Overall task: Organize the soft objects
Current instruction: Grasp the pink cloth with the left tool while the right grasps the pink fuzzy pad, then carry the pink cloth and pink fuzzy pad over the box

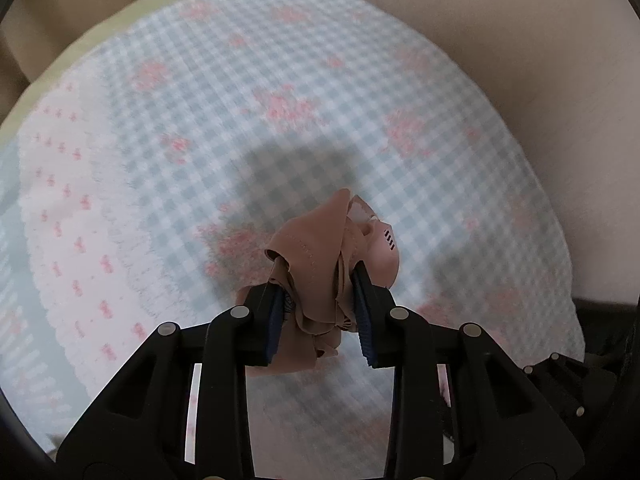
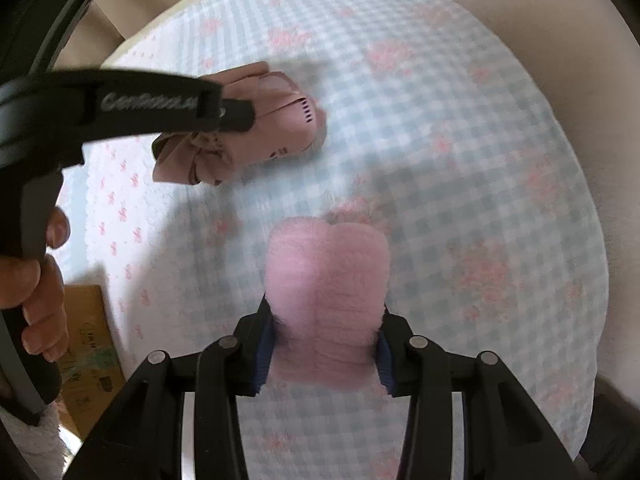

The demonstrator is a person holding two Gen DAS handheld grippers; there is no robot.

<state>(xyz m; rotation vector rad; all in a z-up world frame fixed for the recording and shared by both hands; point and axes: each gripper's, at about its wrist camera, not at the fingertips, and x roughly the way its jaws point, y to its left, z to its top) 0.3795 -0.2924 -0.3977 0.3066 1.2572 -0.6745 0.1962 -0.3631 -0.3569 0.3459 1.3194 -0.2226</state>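
Observation:
My left gripper (image 1: pixel 320 312) is shut on a crumpled tan-pink fabric bundle (image 1: pixel 320 248) and holds it over the checked blanket (image 1: pixel 200 120). The same bundle (image 2: pixel 272 120) shows in the right wrist view, clamped by the left gripper (image 2: pixel 236 120) at the upper left, close to the blanket (image 2: pixel 440 160). My right gripper (image 2: pixel 326 352) is shut on a fluffy pink rolled cloth (image 2: pixel 328 272) and holds it above the blanket's middle.
The blue-white checked blanket with pink flowers covers a round surface. Beige upholstery (image 1: pixel 540 60) rises behind and to the right. A cardboard box (image 2: pixel 92 352) lies at the lower left, beside the hand (image 2: pixel 36 292) holding the left gripper.

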